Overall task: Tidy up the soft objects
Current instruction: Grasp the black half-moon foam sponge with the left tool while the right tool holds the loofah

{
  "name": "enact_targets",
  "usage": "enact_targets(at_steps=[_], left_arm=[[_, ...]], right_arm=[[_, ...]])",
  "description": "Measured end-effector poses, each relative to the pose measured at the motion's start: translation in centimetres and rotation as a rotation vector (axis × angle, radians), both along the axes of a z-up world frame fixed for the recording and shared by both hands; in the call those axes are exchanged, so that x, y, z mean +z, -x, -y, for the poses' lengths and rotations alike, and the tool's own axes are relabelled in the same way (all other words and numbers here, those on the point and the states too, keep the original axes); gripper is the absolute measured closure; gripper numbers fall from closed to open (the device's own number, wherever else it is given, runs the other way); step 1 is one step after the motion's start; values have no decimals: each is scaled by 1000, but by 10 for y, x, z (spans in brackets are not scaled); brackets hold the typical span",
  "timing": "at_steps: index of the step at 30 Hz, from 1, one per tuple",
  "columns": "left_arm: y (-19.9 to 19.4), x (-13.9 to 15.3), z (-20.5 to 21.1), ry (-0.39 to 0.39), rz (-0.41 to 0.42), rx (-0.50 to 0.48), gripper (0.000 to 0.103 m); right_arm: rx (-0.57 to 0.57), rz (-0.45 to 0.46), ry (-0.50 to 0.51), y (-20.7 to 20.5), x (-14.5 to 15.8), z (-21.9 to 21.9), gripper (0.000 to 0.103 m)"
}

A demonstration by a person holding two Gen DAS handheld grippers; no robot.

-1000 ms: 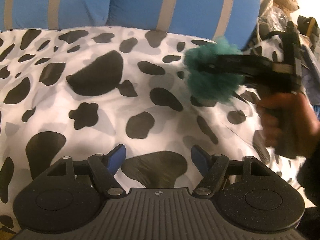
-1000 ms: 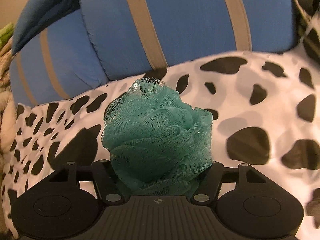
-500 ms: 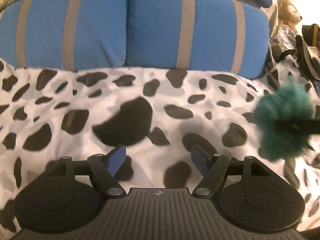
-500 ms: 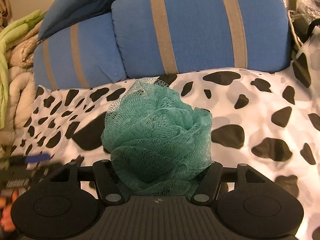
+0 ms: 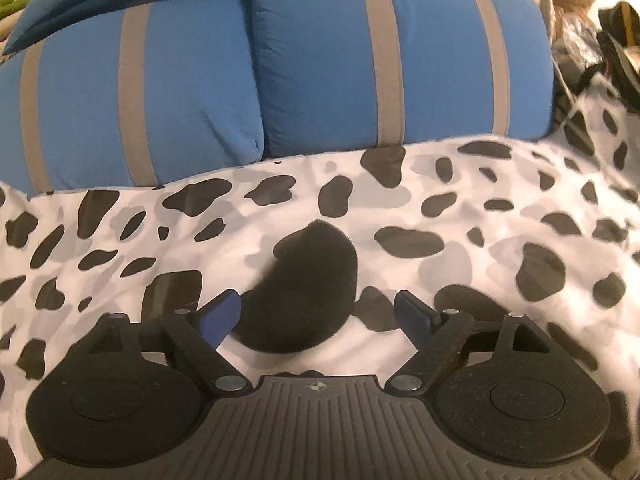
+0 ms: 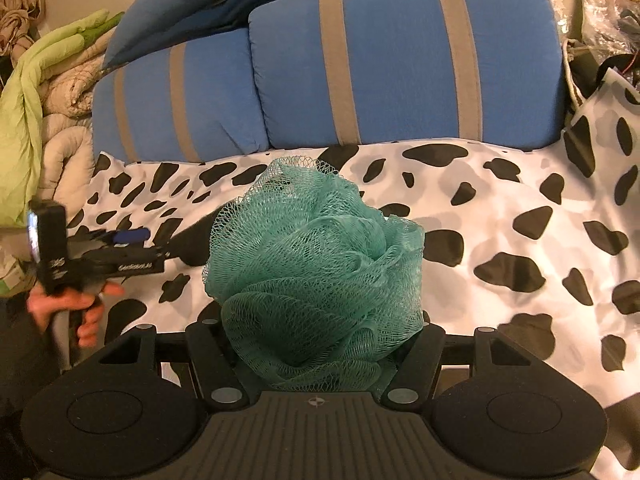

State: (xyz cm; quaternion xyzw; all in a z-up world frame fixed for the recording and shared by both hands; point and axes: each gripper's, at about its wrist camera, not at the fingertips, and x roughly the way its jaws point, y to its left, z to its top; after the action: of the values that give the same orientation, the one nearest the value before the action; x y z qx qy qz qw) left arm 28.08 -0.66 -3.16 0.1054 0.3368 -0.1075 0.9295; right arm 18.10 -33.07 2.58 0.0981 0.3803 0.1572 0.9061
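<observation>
- Loofah [image 6: 316,272], green mesh, sits clamped in our right tool [image 6: 320,344], held above the bed [image 6: 500,184].
- Our left tool [image 5: 316,316] is opening, nothing between its fingers.
- We should keep the squeeze gentle and set it near the pillows [image 6: 400,60] at the head edge.

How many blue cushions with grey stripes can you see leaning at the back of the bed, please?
2: the left cushion and the right cushion stand side by side behind the cow-print cover. A plain darker blue pillow lies behind them; more may be hidden.
</observation>
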Motion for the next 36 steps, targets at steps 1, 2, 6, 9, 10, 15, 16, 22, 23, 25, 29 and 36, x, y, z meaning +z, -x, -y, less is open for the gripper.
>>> enact_targets(at_steps=[1, 2, 6, 9, 10, 15, 16, 22, 23, 25, 29, 36], left_arm=[[-2, -3, 0, -13, -3, -13, 19], [-5, -5, 0, -21, -5, -26, 19], [-16, -12, -1, -52, -4, -60, 18], [-27, -19, -4, -70, -21, -61, 18], [-31, -22, -5, -76, -31, -65, 18], [-46, -32, -10, -61, -76, -100, 18], [-50, -33, -11, -50, -88, -101, 18], [-68, -40, -25, 45, -156, -91, 18], [-70, -41, -25, 54, -165, -96, 18], [-73, -44, -25, 62, -181, -100, 18], [-78, -47, -27, 108, -218, -117, 19], [-72, -48, -16, 104, -258, -160, 44]], right_arm=[[3, 4, 18, 2, 0, 0, 38], [7, 6, 34, 3, 0, 0, 38], [7, -3, 23, 5, -1, 4, 38], [4, -6, 2, 4, -1, 7, 38], [4, -9, -3, 4, -1, 8, 38], [25, -19, -7, 2, -2, 5, 38], [30, -19, -8, 1, -2, 5, 38], [52, -23, -14, 0, -3, 1, 38], [55, -22, -11, 0, -3, 0, 38], [60, -23, -12, -1, -3, -1, 38], [61, -19, -9, 0, -3, -1, 38], [38, -43, 14, -2, -8, -2, 38]])
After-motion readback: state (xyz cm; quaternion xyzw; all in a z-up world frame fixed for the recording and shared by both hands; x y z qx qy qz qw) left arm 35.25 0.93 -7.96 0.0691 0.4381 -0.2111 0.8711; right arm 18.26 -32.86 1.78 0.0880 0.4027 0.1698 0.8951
